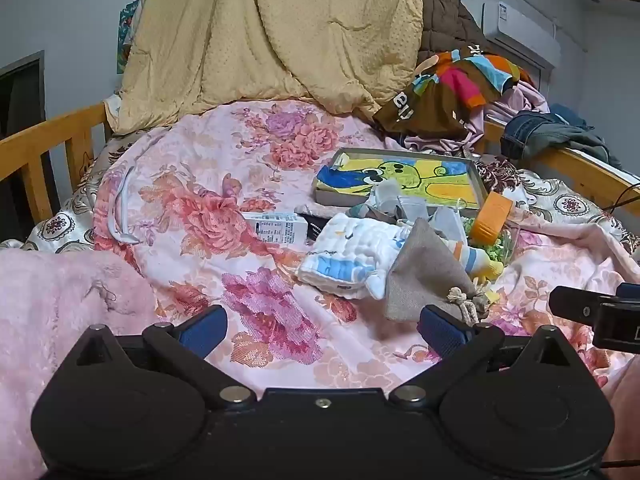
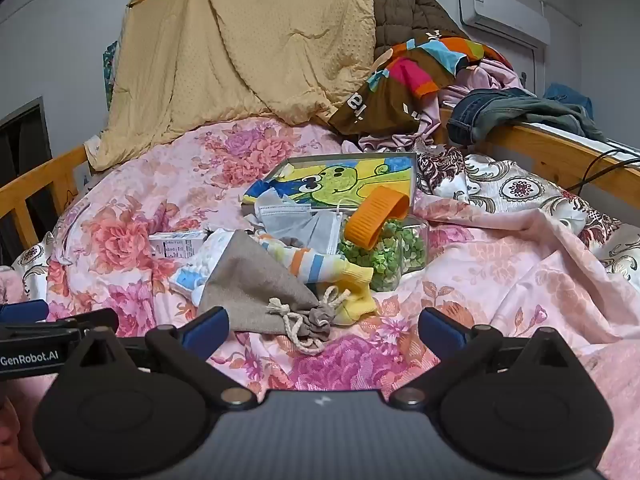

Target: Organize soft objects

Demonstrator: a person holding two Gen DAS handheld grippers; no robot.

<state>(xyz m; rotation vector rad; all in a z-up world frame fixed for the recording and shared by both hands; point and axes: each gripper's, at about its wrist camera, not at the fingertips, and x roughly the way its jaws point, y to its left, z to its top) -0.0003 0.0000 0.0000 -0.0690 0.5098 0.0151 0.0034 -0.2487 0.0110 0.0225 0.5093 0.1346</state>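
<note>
Blue-padded jaws of the left gripper (image 1: pixel 322 330) stand spread wide and hold nothing, low over the pink floral quilt (image 1: pixel 208 208) on the bed. The right gripper (image 2: pixel 323 330) is likewise released, its jaws just short of the grey drawstring pouch (image 2: pixel 256 284). Past the pouch lie a striped sock (image 2: pixel 320 266), a white muslin cloth (image 1: pixel 352 256), grey face masks (image 2: pixel 296 220) and a jar of green bits with an orange lid (image 2: pixel 376 216). Farther off sits a cartoon-printed box (image 2: pixel 344 184); a tan blanket (image 1: pixel 272 32) hangs behind.
</note>
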